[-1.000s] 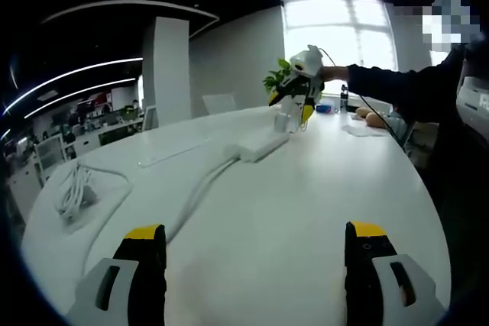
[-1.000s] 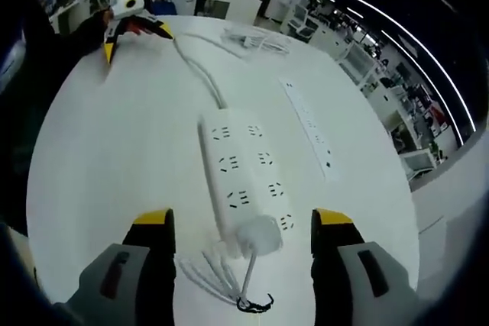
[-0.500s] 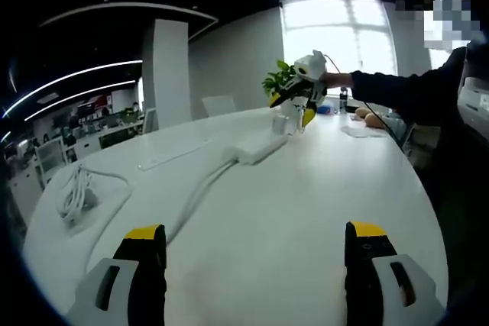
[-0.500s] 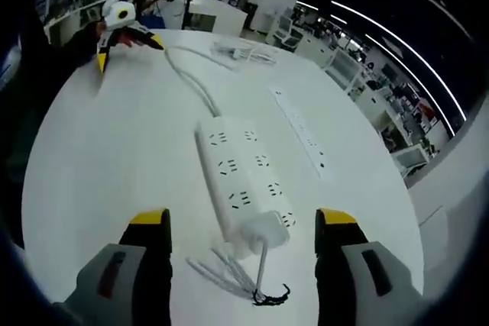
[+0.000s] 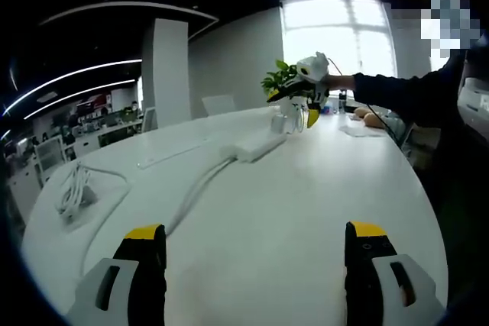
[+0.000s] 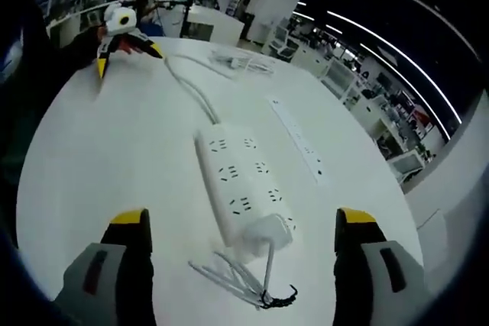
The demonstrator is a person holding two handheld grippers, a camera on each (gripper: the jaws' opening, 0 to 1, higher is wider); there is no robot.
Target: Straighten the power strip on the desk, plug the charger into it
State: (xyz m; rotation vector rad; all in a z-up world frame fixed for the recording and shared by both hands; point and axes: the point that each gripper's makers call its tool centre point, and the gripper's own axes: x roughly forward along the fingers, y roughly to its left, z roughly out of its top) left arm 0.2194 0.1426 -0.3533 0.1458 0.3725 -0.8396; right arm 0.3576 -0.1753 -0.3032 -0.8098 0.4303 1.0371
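Observation:
In the right gripper view a white power strip [image 6: 243,183] lies on the white desk [image 6: 107,158], its cord running off toward the far end. A white charger [image 6: 263,232] is plugged in at the strip's near end, and its bundled cable [image 6: 237,279] lies in front. My right gripper [image 6: 243,223] hovers open above that end, holding nothing. Far off, the left gripper [image 6: 126,30] is seen open. In the left gripper view my left gripper [image 5: 254,236] stands open over bare desk [image 5: 290,188]. The power strip [image 5: 256,145] and the charger [image 5: 284,122] lie far ahead, under the right gripper [image 5: 306,89].
A second slim white power strip [image 6: 299,140] lies right of the first. A coiled white cable [image 5: 75,188] sits at the left of the desk. A green plant [image 5: 280,78] stands beyond the strip. A person's dark sleeve [image 5: 397,89] reaches in from the right. Office desks fill the background.
The right gripper has lifted and drawn back from the charger, and its jaws stand wider apart. The left gripper has stayed still.

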